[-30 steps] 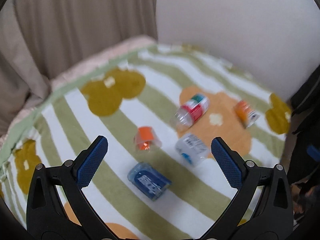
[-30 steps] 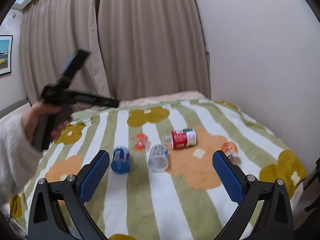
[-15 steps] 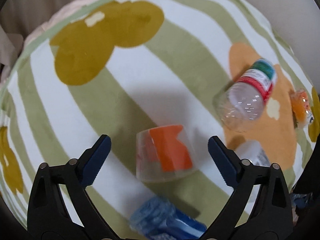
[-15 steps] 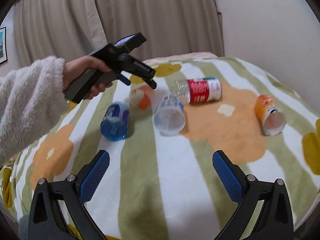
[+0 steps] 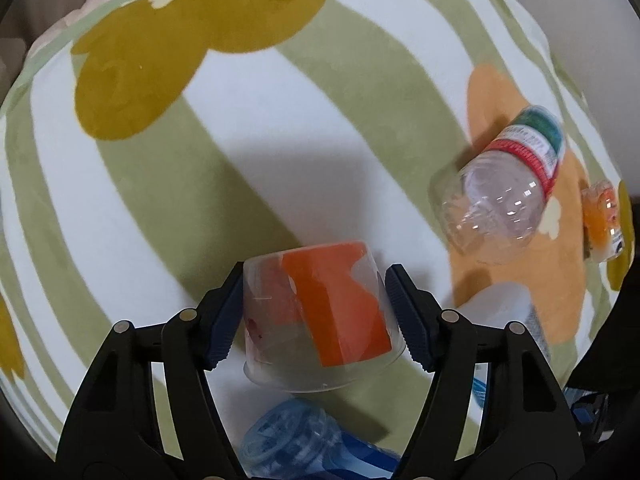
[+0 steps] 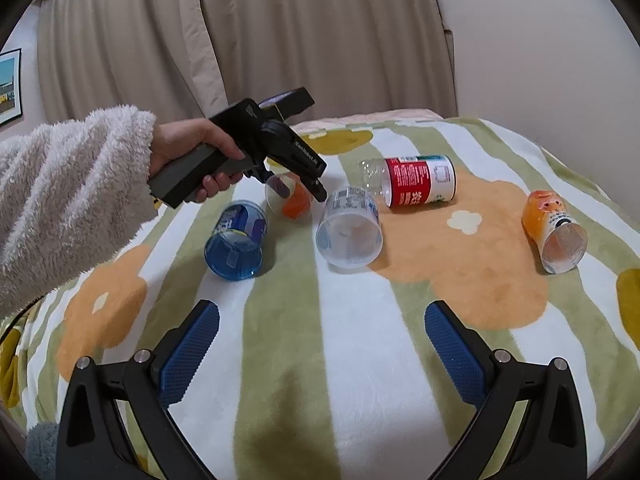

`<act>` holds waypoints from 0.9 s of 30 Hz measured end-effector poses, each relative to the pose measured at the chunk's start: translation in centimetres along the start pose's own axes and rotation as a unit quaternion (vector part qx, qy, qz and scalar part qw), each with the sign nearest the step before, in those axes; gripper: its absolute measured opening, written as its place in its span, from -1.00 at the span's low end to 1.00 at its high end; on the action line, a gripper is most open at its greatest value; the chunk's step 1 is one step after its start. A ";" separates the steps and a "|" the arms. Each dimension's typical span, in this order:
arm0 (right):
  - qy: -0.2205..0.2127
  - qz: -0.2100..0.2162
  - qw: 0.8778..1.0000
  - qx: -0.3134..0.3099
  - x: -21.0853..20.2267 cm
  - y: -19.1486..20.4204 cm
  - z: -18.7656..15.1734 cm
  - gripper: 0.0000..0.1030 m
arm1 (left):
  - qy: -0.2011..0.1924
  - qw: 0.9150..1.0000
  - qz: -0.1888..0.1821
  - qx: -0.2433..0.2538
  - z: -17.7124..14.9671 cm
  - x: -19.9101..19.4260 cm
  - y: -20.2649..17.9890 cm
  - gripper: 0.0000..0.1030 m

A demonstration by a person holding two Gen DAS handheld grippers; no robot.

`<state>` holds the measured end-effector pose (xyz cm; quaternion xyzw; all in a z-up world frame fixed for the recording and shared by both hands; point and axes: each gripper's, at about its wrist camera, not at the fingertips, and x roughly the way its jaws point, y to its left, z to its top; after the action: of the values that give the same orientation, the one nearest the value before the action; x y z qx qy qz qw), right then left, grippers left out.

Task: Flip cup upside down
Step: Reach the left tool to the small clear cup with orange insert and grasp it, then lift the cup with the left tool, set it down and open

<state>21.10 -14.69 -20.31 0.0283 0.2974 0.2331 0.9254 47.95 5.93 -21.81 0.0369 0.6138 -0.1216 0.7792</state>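
The left gripper (image 5: 316, 316) clamps its pads on the orange-labelled cup (image 5: 320, 312) lying on its side on the blanket (image 5: 240, 160), axis running 12-to-6, rim at 6, while the right gripper (image 6: 320, 356) gapes empty, well apart.

beige curtains (image 6: 280, 32), plain white wall (image 6: 540, 40), framed picture (image 6: 9, 86), striped floral blanket (image 6: 360, 340)

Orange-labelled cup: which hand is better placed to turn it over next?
Left. The left gripper has a pad on each side of the orange-labelled cup, which lies on its side on the blanket. The right gripper is open, holds nothing, and sits well short of the cups.
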 end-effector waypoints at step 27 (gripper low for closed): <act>-0.034 -0.046 0.997 0.053 -13.8 -2.3 -2.1 0.99 | -0.004 0.993 -0.118 0.020 -17.8 -6.4 -16.0 0.27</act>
<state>10.98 -23.11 -15.04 0.0713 0.2787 0.1727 0.9420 25.96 -4.91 -18.54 -0.0207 0.6086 -0.2253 0.7606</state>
